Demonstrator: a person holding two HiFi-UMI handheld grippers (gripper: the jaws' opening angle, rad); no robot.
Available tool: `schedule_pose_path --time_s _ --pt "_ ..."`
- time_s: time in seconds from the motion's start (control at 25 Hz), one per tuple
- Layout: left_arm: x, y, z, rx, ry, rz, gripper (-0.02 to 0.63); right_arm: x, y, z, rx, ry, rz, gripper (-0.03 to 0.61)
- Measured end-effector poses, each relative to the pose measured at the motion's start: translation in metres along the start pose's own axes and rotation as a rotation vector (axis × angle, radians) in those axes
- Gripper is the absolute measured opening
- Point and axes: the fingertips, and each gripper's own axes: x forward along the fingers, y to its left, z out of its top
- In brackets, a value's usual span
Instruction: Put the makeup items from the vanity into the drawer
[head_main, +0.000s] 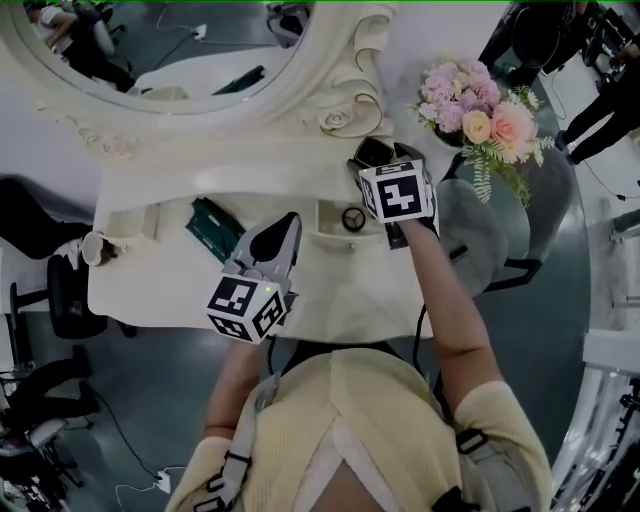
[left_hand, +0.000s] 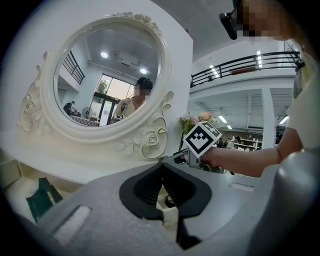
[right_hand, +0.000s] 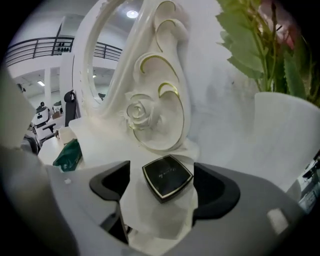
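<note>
Beside carved rose scroll (right_hand: 139, 113): glossy black square compact (right_hand: 167, 176) between spread right claw (right_hand: 160, 186); left claw (left_hand: 162, 172) together.

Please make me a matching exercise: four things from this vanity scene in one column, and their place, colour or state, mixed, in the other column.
Things:
1. compact
2. pouch
3. flowers
4. right claw

Descriptions:
A. open
B. dark green
C. in a white vase
D. black, lying between the right claw's jaws

Pairs: 1-D, 2-B, 3-C, 4-A
</note>
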Motion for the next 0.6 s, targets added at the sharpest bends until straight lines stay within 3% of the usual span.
schedule_pose_path --time_s 0.36,0.6 --pt "-0.004 0.001 -0.004 -0.014 0.002 -0.007 0.0 0.018 -0.003 0.0 0.042 0.058 -0.066 0.413" --pt "-0.004 -0.001 -0.007 -0.018 0.006 -0.013 0.0 0.023 0.003 0.003 0.015 0.052 -0.049 0.413"
